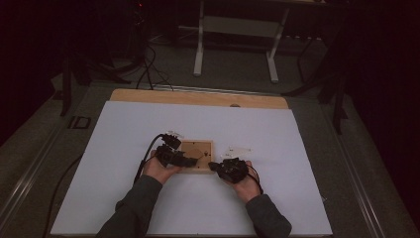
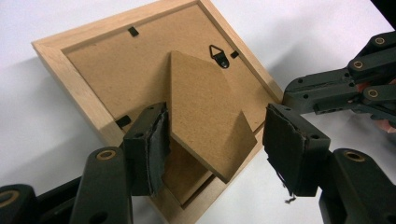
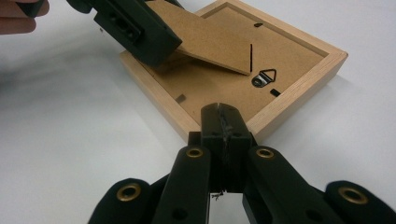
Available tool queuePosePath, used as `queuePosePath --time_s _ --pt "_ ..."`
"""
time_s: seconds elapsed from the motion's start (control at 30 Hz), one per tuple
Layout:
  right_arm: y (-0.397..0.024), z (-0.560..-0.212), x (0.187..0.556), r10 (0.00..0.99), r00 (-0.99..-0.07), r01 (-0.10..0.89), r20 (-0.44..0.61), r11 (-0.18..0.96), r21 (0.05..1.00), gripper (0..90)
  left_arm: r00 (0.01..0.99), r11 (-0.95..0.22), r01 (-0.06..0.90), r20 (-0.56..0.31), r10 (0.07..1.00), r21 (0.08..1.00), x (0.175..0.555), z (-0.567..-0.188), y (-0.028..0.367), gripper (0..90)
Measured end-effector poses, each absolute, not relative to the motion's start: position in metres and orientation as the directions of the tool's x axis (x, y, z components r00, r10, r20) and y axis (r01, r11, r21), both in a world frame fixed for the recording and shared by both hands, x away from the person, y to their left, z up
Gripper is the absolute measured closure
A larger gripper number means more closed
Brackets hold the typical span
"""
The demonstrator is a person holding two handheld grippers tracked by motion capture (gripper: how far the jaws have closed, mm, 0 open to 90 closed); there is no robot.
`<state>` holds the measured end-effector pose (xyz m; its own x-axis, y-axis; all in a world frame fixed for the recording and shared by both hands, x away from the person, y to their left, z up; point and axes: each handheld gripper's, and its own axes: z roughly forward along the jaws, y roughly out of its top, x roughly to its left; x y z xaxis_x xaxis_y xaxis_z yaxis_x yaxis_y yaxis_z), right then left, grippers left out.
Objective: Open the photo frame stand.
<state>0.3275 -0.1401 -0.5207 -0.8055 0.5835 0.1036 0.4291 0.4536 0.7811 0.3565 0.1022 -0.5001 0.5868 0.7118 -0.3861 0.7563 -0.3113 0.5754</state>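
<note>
A light wooden picture frame lies face down on the white sheet, its brown backing up. The backing's fold-out stand is lifted off the back. My left gripper is open with a jaw on each side of the stand's free end; the right pad stands clear of it. My right gripper is shut with nothing between its tips, which rest against the frame's near edge. A metal hanger sits on the backing. The left gripper shows over the stand.
Small white pieces lie right of the frame and behind it. The sheet covers a wooden tabletop. A cable trails from the left gripper. A white desk frame stands on the dark floor beyond.
</note>
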Motion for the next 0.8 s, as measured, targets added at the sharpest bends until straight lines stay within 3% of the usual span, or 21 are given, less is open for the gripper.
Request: queuePosePath --time_s 0.33,0.8 --pt "-0.1401 -0.5206 0.3274 0.583 -0.806 0.429 0.103 0.455 0.78 89.2 0.56 -0.273 0.782 -0.438 0.704 0.561 0.361 -0.5009 0.1063 52.4" --pt "-0.1396 -0.52 0.3275 0.574 -0.812 0.425 0.103 0.461 0.779 86.6 0.561 -0.297 0.779 -0.402 0.724 0.552 0.3595 -0.5 0.1037 54.2"
